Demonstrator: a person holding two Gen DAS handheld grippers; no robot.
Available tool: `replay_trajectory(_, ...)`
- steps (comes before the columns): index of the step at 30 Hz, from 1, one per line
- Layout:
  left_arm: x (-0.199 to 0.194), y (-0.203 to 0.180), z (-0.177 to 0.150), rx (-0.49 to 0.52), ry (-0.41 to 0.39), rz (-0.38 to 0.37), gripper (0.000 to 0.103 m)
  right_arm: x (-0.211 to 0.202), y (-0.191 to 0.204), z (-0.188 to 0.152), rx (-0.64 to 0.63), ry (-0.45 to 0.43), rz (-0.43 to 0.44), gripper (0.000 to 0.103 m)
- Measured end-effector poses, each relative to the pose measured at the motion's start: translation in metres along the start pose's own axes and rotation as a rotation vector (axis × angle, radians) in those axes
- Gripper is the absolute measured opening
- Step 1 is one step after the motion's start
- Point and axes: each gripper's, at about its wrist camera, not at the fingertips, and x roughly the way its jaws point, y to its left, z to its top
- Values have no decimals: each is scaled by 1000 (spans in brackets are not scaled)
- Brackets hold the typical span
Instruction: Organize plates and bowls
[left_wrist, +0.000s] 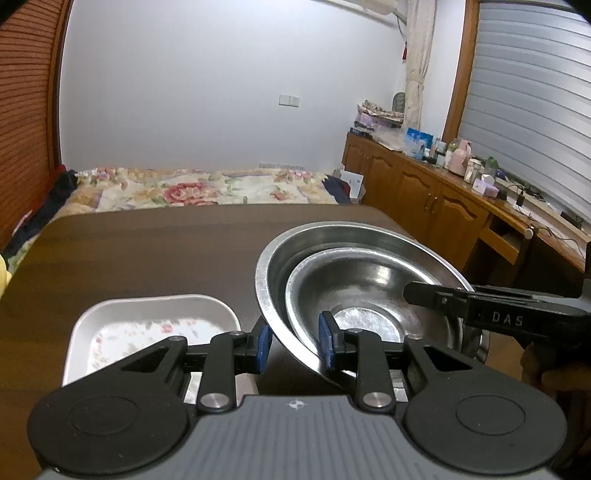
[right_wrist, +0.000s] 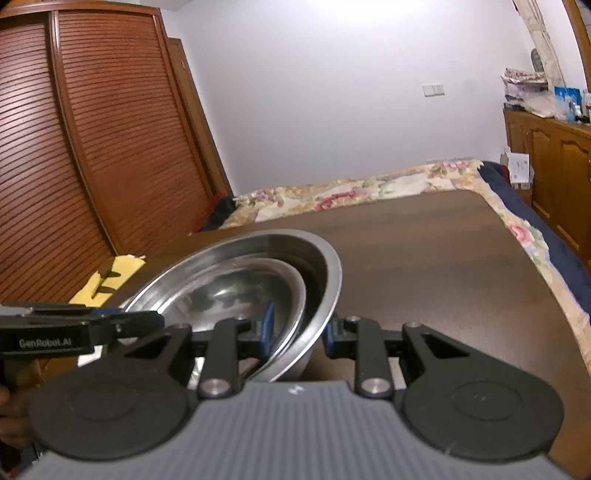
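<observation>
A small steel bowl (left_wrist: 369, 295) sits nested inside a large steel bowl (left_wrist: 295, 254) on the dark wooden table (left_wrist: 147, 251). My left gripper (left_wrist: 294, 341) straddles the bowls' near left rims, one blue pad outside and one inside, with a visible gap to the metal. My right gripper (right_wrist: 297, 334) straddles the opposite rims of the same bowls (right_wrist: 321, 280), inner pad against the small bowl (right_wrist: 240, 291). It shows from the side in the left wrist view (left_wrist: 436, 297). A white square floral plate (left_wrist: 147, 325) lies left of the bowls.
A bed with a floral cover (left_wrist: 192, 188) runs behind the table. A wooden sideboard (left_wrist: 424, 192) with bottles stands at the right. A louvred wardrobe (right_wrist: 92, 147) stands at the left. A yellow object (right_wrist: 110, 280) lies beyond the table's left edge.
</observation>
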Motion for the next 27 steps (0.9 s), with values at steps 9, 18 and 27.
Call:
replay_trajectory(9, -24, 12, 10, 22, -29, 43, 30, 0, 17, 11, -25, -25, 43, 28)
replay_trajectory(18, -41, 33, 11, 15, -48, 98, 29, 11, 36, 15, -40, -9, 95, 28)
replay_trajectory(27, -53, 55, 6, 1, -44, 138, 30, 22, 58, 16, -63, 16, 140, 28)
